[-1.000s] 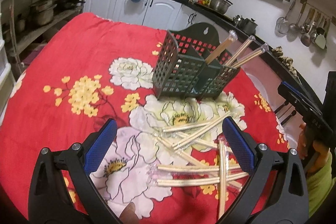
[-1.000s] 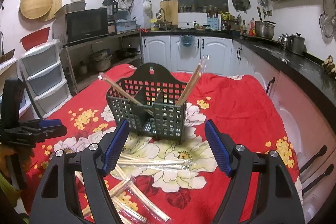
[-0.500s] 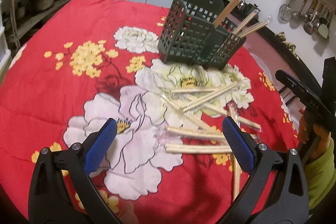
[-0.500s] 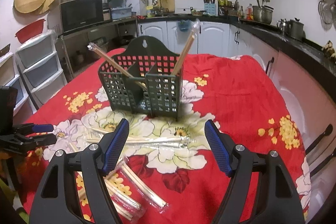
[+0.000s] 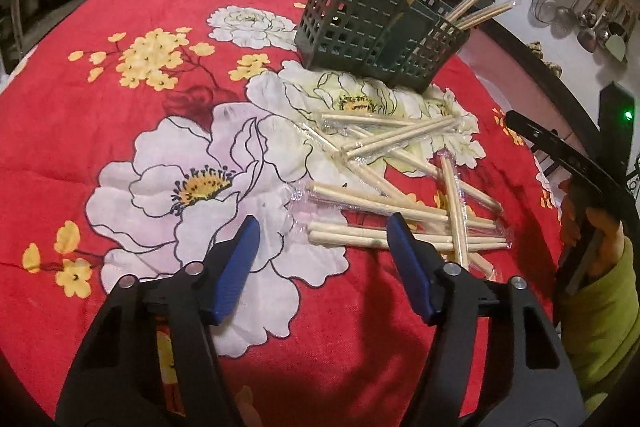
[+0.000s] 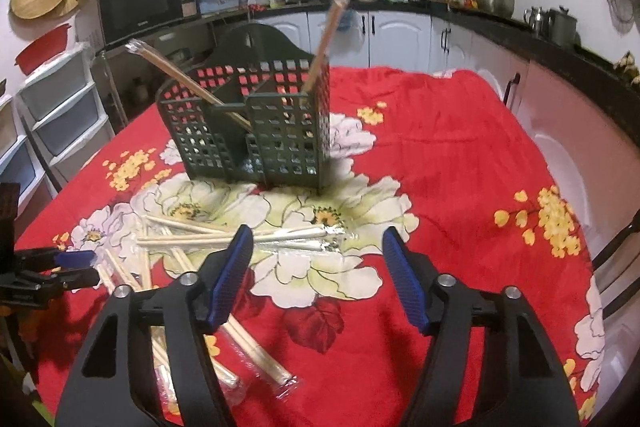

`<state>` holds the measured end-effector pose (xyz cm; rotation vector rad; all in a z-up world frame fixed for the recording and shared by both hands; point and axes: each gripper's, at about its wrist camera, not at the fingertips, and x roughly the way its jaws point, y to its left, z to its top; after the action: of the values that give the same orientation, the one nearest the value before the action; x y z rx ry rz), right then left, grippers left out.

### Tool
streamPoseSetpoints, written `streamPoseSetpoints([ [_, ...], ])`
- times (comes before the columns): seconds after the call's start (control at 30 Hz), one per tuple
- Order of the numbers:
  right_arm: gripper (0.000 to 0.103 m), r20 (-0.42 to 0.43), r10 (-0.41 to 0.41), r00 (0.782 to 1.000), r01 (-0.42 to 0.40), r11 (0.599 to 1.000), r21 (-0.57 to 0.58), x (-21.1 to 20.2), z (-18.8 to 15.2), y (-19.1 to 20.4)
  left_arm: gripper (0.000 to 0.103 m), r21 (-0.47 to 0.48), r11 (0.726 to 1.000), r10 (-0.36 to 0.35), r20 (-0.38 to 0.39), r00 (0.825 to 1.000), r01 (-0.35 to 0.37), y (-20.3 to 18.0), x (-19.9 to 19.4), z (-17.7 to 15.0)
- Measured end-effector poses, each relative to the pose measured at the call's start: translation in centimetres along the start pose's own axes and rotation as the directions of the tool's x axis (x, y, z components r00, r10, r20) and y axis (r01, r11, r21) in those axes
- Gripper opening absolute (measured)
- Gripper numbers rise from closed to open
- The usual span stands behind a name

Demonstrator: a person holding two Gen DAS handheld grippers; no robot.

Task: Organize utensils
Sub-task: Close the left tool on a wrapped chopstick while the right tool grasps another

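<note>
Wrapped chopsticks (image 5: pixel 400 199) lie scattered on the bench just in front of the green caddy (image 5: pixel 380 27). Both the left gripper (image 5: pixel 320 227) and right gripper (image 6: pixel 316 239) are closing, fingers empty. Best to single out one top-lying pair, square the fingers across it, then pinch.

Left gripper (image 5: pixel 322 227) closing, empty — wrapped chopsticks (image 5: pixel 400 203) just ahead.
</note>
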<state>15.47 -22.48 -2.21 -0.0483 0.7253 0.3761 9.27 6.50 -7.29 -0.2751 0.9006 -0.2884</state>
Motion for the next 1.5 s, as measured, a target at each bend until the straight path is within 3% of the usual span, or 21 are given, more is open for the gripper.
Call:
streamPoseSetpoints([
  [0.13, 0.049, -0.041, -0.005, 0.999, 0.005, 1.0, -0.004, 1.6, 0.5, -0.7, 0.048, -0.001, 1.0, -0.007, 0.002, 1.0, 0.007, -0.1, 0.2, -0.2],
  [0.27, 0.049, -0.061, -0.004, 0.998, 0.004, 1.0, 0.005, 2.5, 1.3, -1.6, 0.034, 0.001, 1.0, -0.017, -0.001, 1.0, 0.017, -0.1, 0.4, -0.2],
  [0.4, 0.049, -0.072, -0.02, 0.997, 0.02, 1.0, -0.001, 3.2, 1.8, -2.3, 0.03, -0.007, 1.0, -0.025, -0.002, 1.0, 0.025, 0.0, 0.6, -0.1],
  [0.63, 0.044, -0.104, -0.014, 0.994, 0.015, 1.0, 0.003, 4.7, 1.9, -3.0, 0.006, -0.044, 0.998, -0.043, -0.002, 0.999, 0.043, 1.3, 0.5, 0.0],
  [1.0, 0.041, -0.168, 0.099, 0.981, -0.084, 0.992, 0.095, 8.2, 2.2, -4.2, 0.003, -0.057, 0.995, -0.079, 0.015, 0.997, 0.08, 1.9, -0.4, 0.2],
  [1.07, 0.035, -0.183, 0.135, 0.974, -0.113, 0.985, 0.126, 9.0, 2.1, -4.6, 0.003, -0.054, 0.995, -0.077, 0.022, 0.997, 0.079, 1.9, -0.9, 0.3],
  [1.13, 0.01, -0.19, 0.17, 0.967, -0.145, 0.98, 0.137, 9.4, 2.0, -4.6, 0.002, -0.052, 0.996, -0.073, 0.033, 0.997, 0.075, 2.0, -1.4, 0.3],
  [1.17, 0.006, -0.19, 0.172, 0.967, -0.147, 0.979, 0.139, 9.4, 1.9, -4.5, 0.002, -0.054, 0.996, -0.071, 0.036, 0.997, 0.073, 2.0, -1.5, 0.4],
  [1.5, 0.002, -0.11, 0.153, 0.982, -0.137, 0.981, 0.138, 6.9, 2.9, -5.2, 0.002, -0.06, 0.997, -0.046, 0.109, 0.993, 0.053, 2.8, -4.3, 1.4],
])
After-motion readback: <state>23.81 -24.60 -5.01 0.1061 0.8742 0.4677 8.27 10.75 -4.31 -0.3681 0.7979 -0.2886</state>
